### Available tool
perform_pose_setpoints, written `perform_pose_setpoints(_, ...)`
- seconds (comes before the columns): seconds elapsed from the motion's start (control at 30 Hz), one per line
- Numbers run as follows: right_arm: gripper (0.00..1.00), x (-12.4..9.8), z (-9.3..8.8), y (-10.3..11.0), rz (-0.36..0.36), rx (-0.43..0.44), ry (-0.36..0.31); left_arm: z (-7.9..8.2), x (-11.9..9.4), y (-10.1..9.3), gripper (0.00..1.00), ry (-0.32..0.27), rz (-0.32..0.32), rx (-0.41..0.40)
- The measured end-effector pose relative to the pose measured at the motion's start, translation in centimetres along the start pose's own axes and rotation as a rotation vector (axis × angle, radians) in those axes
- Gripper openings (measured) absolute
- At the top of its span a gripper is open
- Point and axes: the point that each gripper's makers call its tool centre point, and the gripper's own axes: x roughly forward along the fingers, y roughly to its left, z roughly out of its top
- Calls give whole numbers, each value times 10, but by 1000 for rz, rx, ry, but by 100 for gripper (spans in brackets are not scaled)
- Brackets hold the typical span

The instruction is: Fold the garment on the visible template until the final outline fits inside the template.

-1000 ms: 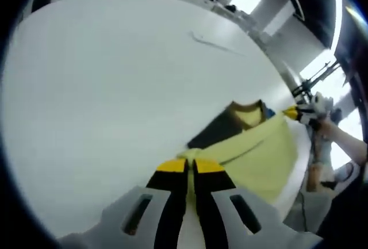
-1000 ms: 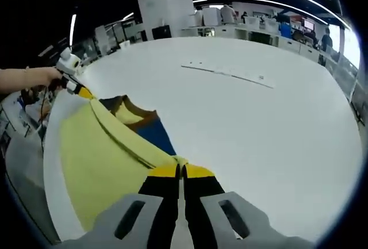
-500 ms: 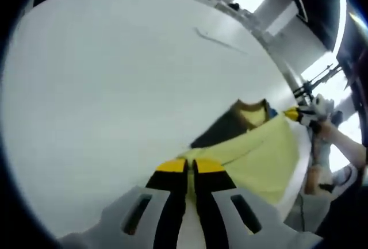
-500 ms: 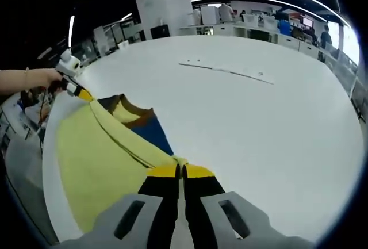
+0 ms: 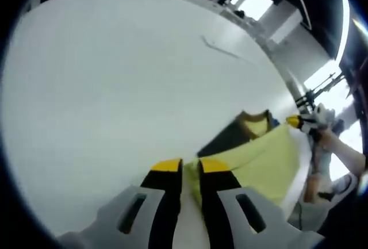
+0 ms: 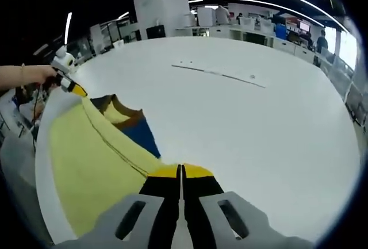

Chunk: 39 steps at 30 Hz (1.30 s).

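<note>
**A:** Ahead of both tongs, what's biggest?

**B:** White table (image 6: 270, 140), running far out past the jaws in both views. Background is a blurred hall with a tall white cabinet (image 6: 161, 3) and shelving beyond the table's far edge.

**A:** Garment?

**B:** Yellow garment (image 6: 86, 168) with a dark blue and brown collar part, lying on the table at its near edge. In the right gripper view it spreads left of the jaws, a fold line running from the tips up toward the other tong. In the left gripper view the same garment (image 5: 253, 165) lies right of the jaws.

**A:** Template?

**B:** Thin line marking (image 6: 221, 75) on the table well ahead of the right tong, well apart from the cloth. Left gripper view shows it (image 5: 221, 49) far off, blurred.

**A:** Right gripper?

**B:** Right gripper (image 6: 181, 171) has its yellow tips pressed together with the garment's edge meeting them; pinching the cloth. In the left gripper view it (image 5: 296, 122) sits at the garment's far corner, a hand (image 5: 336, 145) behind it.

**A:** Left gripper?

**B:** Left gripper (image 5: 190, 165) shows a narrow gap between the tips, cloth edge just beside the right tip; nothing clamped. Seen in the right gripper view (image 6: 72, 87) at the far corner, too small to tell the jaws.
</note>
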Motion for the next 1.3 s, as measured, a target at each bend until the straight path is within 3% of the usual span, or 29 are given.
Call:
perform_pose_setpoints(0.13, 1, -6, 4, -5, -21, -31, -11, 7, -5, 3, 9, -36, 15, 6)
perform_pose_setpoints(0.27, 1, -14, 11, -10, -57, -191, -22, 12, -11, -2, 11, -71, 22, 42)
perform_pose_setpoints(0.3, 2, -17, 10, -11, -71, -242, -2, 12, -13, -4, 11, -78, 27, 61)
perform_pose_setpoints(0.43, 6, -21, 11, -3, -64, -276, -4, 12, -17, -7, 14, -93, 54, 157)
perform_pose_setpoints(0.53, 11, -22, 11, 2, -68, -316, 3, 8, -19, -8, 17, -84, 92, 294)
perform_pose_setpoints(0.67, 18, -22, 10, 12, -56, -392, 14, 7, -21, -12, 21, -94, 129, 397)
perform_pose_setpoints(0.77, 16, -20, 7, 21, -36, -435, 30, 9, -20, -12, 29, -108, 176, 574)
perform_pose_setpoints(1.3, 19, -7, -11, 33, -13, -481, 74, -8, -6, -18, 25, -80, 134, 599)
